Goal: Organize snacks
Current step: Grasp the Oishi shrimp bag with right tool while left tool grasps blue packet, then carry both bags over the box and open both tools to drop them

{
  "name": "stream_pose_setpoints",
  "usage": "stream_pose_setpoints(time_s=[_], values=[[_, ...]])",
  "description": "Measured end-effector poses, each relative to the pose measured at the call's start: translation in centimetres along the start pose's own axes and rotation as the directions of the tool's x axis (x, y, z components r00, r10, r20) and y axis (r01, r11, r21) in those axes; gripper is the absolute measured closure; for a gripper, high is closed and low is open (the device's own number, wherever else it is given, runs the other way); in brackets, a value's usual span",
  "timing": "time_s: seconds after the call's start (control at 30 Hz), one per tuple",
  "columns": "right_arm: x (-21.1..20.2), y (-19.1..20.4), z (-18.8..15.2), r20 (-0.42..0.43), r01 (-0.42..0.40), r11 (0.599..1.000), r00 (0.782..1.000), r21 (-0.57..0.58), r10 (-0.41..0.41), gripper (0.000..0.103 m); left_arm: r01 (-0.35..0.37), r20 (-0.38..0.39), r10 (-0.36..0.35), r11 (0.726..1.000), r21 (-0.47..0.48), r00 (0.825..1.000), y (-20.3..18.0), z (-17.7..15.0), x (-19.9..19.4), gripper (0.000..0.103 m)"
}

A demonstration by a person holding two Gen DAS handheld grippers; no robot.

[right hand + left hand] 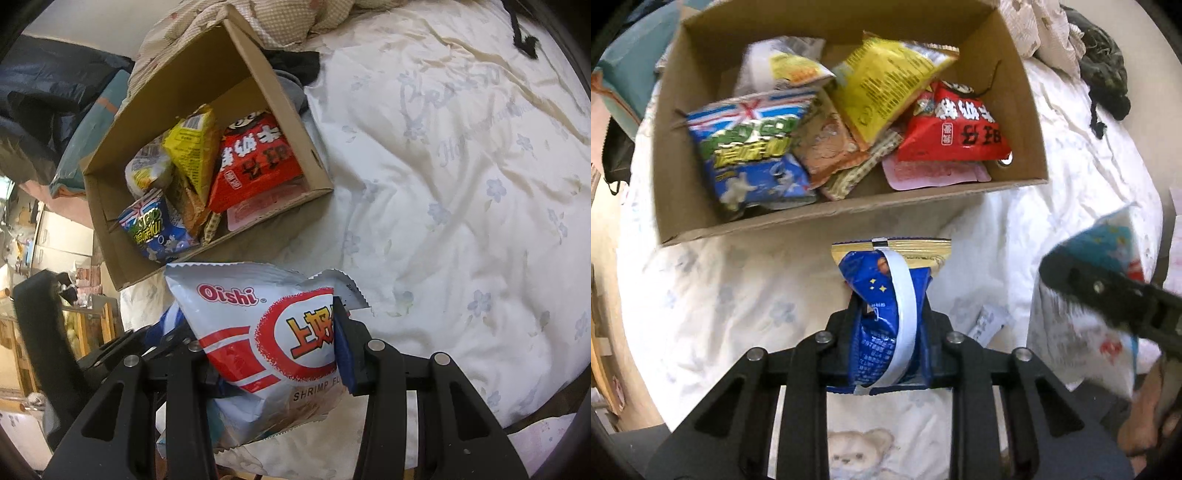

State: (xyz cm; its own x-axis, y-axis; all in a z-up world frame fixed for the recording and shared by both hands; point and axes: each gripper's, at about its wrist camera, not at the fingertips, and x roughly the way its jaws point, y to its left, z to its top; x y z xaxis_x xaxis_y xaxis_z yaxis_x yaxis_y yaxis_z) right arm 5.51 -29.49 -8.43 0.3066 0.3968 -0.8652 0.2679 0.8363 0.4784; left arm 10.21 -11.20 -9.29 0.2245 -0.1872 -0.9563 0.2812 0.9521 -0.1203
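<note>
A white floral quilt (461, 177) spreads beneath both tongs. Ahead of them sits an open brown cardboard box (849, 214) holding snack packets. The right tongs (280, 354) clamp a white Oishi shrimp-chip bag (258, 332). The left tongs (888, 317) squeeze a crumpled blue foil packet (875, 317), short of the box's near wall.

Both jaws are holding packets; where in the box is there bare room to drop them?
Cardboard box: bare floor along the far wall and behind the red packet. Crowded from the blue-green packet across to the yellow packet.
</note>
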Motion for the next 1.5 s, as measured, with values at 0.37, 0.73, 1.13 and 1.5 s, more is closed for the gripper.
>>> stream_pose_setpoints(time_s=[0.37,0.73,1.13,1.5], values=[[-1.4,2.3,-1.0,0.051,0.013,0.997,0.999,-0.081,-0.009,0.057,0.047,0.079,-0.04,0.995,-0.086,0.996,3.5,-3.4,-5.5,0.082],[-3.8,6.2,-0.6,0.176,-0.027,0.975,0.982,-0.22,0.067,0.057,0.015,0.249,0.009,0.995,-0.095,0.968,6.1,-0.5,-11.1,0.082],[-5.2,8.1,3.4,0.282,-0.04,0.967,0.953,-0.252,0.113,0.057,-0.028,0.279,0.069,0.988,-0.151,0.958,9.0,4.6,-11.1,0.082],[-3.7,8.2,8.6,0.29,-0.059,0.972,0.949,-0.228,0.125,0.057,-0.073,0.312,0.101,0.992,-0.101,0.945,7.4,8.5,-9.1,0.082]])
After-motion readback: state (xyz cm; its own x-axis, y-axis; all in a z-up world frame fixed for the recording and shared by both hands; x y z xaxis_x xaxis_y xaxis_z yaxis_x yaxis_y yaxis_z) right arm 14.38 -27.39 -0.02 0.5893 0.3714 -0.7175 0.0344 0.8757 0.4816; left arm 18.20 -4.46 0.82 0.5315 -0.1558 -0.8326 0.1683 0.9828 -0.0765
